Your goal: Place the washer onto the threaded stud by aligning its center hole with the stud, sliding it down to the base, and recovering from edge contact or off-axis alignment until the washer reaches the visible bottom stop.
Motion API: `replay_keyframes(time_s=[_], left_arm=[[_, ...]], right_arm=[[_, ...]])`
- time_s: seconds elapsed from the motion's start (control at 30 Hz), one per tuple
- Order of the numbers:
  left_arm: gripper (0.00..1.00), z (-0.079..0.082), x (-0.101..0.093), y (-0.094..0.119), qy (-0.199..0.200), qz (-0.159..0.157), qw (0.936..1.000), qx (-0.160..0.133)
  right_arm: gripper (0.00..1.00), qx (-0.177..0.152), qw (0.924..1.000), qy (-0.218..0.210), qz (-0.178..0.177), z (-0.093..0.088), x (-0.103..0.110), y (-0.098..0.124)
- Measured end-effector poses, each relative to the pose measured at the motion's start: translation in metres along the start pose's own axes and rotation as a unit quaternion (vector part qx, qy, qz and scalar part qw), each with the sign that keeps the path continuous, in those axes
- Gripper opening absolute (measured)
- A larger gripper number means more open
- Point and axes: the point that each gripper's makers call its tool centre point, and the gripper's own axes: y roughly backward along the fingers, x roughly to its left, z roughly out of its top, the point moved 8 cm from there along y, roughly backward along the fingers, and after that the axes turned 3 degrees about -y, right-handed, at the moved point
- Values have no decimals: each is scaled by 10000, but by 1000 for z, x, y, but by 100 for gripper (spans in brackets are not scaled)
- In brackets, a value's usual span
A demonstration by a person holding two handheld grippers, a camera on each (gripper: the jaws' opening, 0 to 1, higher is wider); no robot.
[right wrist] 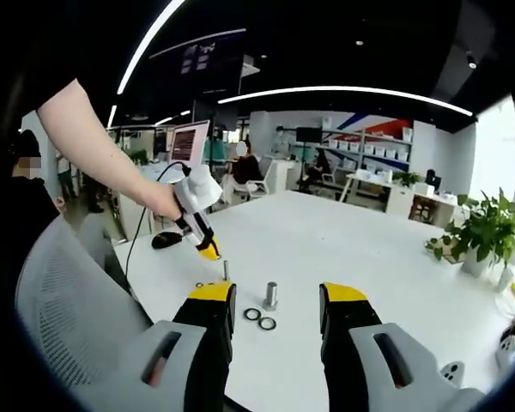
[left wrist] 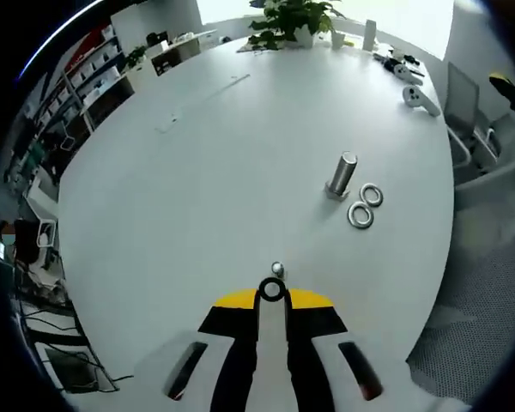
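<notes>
Left gripper [left wrist: 272,292] is pinching one washer [left wrist: 271,291] on edge, well short of the stud [left wrist: 342,175] standing on the white table [left wrist: 197,189]. Two spare washers [left wrist: 365,206] are sitting beside the stud's base. Right gripper [right wrist: 277,302] is hanging open. Coming in tilted probably means it catching on the threads.

Matt white counter [left wrist: 197,197], smooth; stud [left wrist: 342,174] and two washers [left wrist: 365,206] shiny bare metal; left claw [left wrist: 272,292] glossy black/yellow plastic, same on right claw [right wrist: 276,305]; chair [right wrist: 64,300] grey mesh.

No readable text, labels or numbers anywhere in either view.
</notes>
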Motion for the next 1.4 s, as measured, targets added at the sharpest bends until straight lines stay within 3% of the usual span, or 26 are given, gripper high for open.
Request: replay_keyframes(time_s=[0.23,0.37,1.4], left_arm=[[9,8,2,-5,-98,-80,9999,62],[9,8,1,-8,-351,-62,9991,232],[9,15,0,-18,-621,-132,9965,545]], right_arm=[[41,-1,10000,25,0,0,0,0],[41,20,10000,47,1,-1,0,0],[40,87,9998,179,-44,-2,-1,-1]])
